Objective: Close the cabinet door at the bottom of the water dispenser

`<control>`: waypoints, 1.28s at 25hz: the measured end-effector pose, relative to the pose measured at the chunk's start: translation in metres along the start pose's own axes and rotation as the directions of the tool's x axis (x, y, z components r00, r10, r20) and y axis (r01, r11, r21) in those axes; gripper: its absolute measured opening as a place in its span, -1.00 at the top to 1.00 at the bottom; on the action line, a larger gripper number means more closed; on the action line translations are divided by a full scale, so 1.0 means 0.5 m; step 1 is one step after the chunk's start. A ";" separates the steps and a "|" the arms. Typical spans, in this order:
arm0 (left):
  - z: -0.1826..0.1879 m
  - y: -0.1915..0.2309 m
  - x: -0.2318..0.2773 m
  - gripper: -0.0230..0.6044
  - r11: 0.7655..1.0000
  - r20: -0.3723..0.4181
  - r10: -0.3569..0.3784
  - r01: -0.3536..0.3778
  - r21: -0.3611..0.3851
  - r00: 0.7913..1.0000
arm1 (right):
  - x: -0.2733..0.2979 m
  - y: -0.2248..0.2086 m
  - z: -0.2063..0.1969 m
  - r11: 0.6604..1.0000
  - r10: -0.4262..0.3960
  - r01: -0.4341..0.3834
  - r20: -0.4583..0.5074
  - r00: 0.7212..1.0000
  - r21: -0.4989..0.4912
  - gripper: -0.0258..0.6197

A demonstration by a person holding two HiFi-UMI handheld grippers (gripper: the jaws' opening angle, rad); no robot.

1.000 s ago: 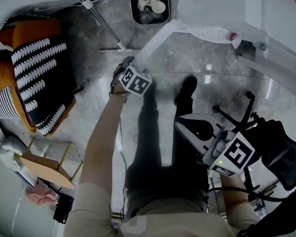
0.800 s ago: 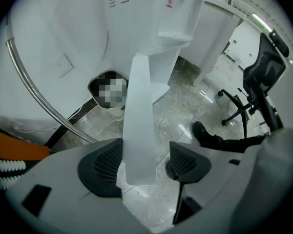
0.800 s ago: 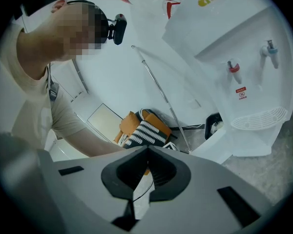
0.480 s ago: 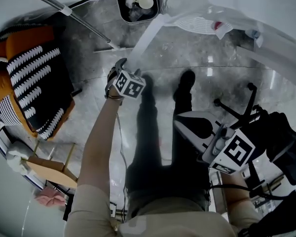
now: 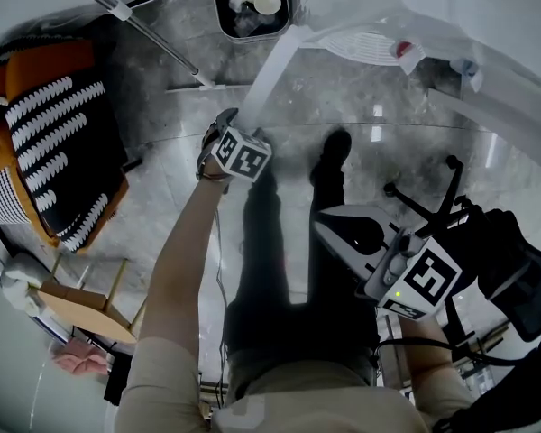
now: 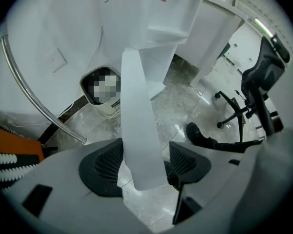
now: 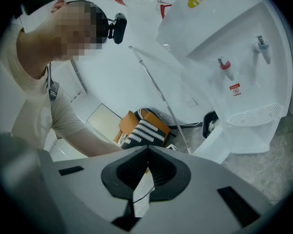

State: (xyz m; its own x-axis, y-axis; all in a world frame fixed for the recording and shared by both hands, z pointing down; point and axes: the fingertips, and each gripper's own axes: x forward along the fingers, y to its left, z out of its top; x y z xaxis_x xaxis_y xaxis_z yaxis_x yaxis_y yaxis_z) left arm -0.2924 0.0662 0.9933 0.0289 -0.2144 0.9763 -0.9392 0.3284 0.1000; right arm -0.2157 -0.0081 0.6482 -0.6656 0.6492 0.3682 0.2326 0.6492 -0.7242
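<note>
The white water dispenser (image 5: 487, 25) stands at the top right of the head view, its drip tray (image 5: 370, 48) facing me. Its bottom cabinet door (image 5: 270, 75) hangs open, seen edge-on as a long white strip. My left gripper (image 5: 233, 126) is at the door's free end. In the left gripper view the door edge (image 6: 136, 111) runs down between the two dark pads (image 6: 102, 167) and fills the gap, with the left gripper (image 6: 145, 165) shut on it. My right gripper (image 5: 323, 227) is held low by my right side, away from the dispenser (image 7: 244, 57); this gripper (image 7: 146, 152) is shut with nothing in it.
A dark waste bin (image 5: 251, 7) sits left of the dispenser. A metal bar (image 5: 153, 34) slants across the upper left. An orange and striped cushion (image 5: 54, 124) lies at the left, a cardboard box (image 5: 77, 305) below it. An office chair (image 5: 500, 269) crowds the right. My shoe (image 5: 329, 156) is below the door.
The left gripper stays on the door's end, shifting only slightly against the floor. The head view has swung a little. The right gripper has not moved.
</note>
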 end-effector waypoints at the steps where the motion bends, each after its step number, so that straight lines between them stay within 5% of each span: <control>1: -0.001 -0.004 0.000 0.01 1.000 -0.002 -0.005 0.005 0.006 1.000 | 0.003 0.002 -0.001 1.000 0.002 -0.002 -0.003 1.000 -0.002 0.92; 11: -0.007 -0.062 0.007 0.01 0.996 -0.038 -0.055 0.057 0.065 0.998 | -0.001 -0.004 -0.007 1.000 -0.003 0.003 0.023 1.000 0.012 0.92; 18: 0.009 -0.099 0.011 0.01 0.995 -0.056 -0.098 0.098 0.012 0.994 | -0.055 -0.050 -0.009 0.996 -0.076 0.071 0.125 0.989 0.045 0.92; 24: 0.035 -0.134 0.035 0.00 0.992 -0.072 -0.124 0.122 -0.026 0.990 | -0.100 -0.117 -0.046 0.988 -0.156 0.154 0.110 0.982 0.025 0.92; 28: 0.016 -0.072 0.000 0.00 1.000 -0.149 -0.007 0.003 -0.027 0.989 | -0.088 -0.157 -0.071 0.991 -0.137 0.137 0.058 0.989 0.000 0.92; 32: 0.039 -0.158 0.011 0.00 0.984 -0.132 -0.133 0.115 -0.139 0.982 | -0.128 -0.171 -0.076 0.989 -0.144 0.142 0.057 0.988 0.028 0.92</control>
State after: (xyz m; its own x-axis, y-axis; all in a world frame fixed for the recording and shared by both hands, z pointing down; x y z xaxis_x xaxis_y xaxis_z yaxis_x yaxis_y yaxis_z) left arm -0.2247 0.0212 0.9870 0.1984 -0.1332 0.9710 -0.8730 0.4264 0.2368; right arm -0.1660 -0.0902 0.7089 -0.7311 0.5257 0.4348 0.1156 0.7236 -0.6805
